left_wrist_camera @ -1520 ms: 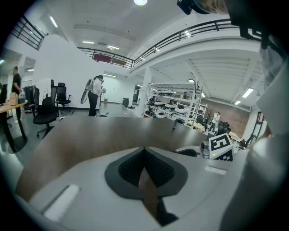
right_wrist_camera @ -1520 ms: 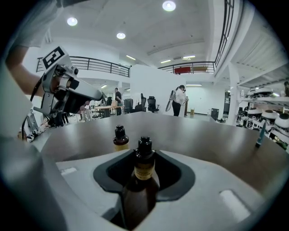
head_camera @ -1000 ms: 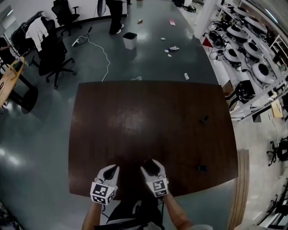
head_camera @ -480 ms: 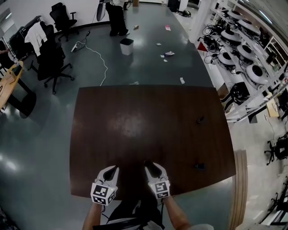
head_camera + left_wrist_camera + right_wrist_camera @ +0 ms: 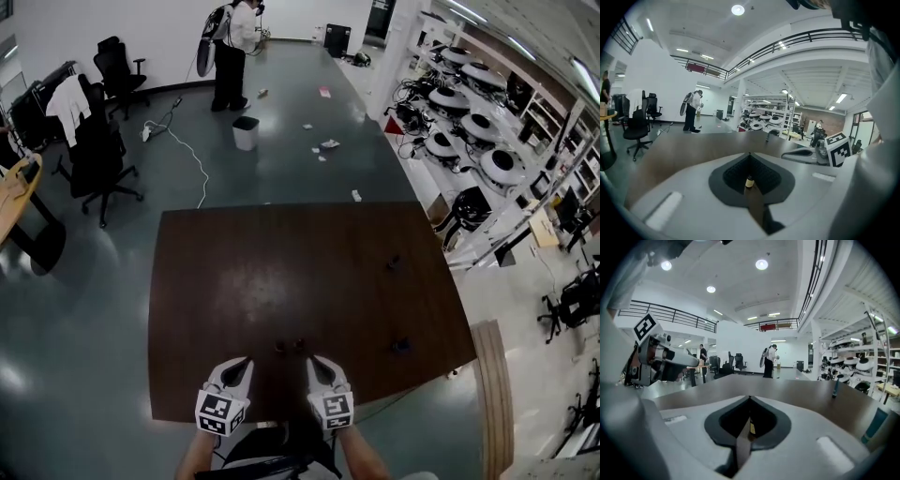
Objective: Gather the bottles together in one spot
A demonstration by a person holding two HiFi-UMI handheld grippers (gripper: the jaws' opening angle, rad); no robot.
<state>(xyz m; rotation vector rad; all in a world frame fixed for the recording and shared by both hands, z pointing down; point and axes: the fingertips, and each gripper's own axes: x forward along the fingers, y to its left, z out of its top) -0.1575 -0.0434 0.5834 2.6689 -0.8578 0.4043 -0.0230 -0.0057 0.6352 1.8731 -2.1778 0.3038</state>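
Two small dark bottles [image 5: 278, 346] [image 5: 299, 343] stand close together on the brown table [image 5: 281, 253], just ahead of both grippers. My left gripper [image 5: 244, 361] is shut and empty; in the left gripper view one of the bottles [image 5: 749, 182] shows through the gap behind its closed tips [image 5: 750, 153]. My right gripper [image 5: 313, 360] has just been closing and is now shut with nothing held; a bottle [image 5: 752, 427] stands on the table beyond its tips [image 5: 750, 398]. Two more bottles [image 5: 394, 263] [image 5: 401, 346] stand apart at the table's right.
The table's near edge runs just under the grippers. A person [image 5: 230, 47] stands far off on the grey floor near a white bin [image 5: 246, 133]. Office chairs [image 5: 94, 150] are at the left, shelves of equipment [image 5: 469, 131] at the right.
Both grippers have lifted and drawn back toward the near edge, uncovering the two bottles in front of them. The right jaws, open a second ago, have closed empty.
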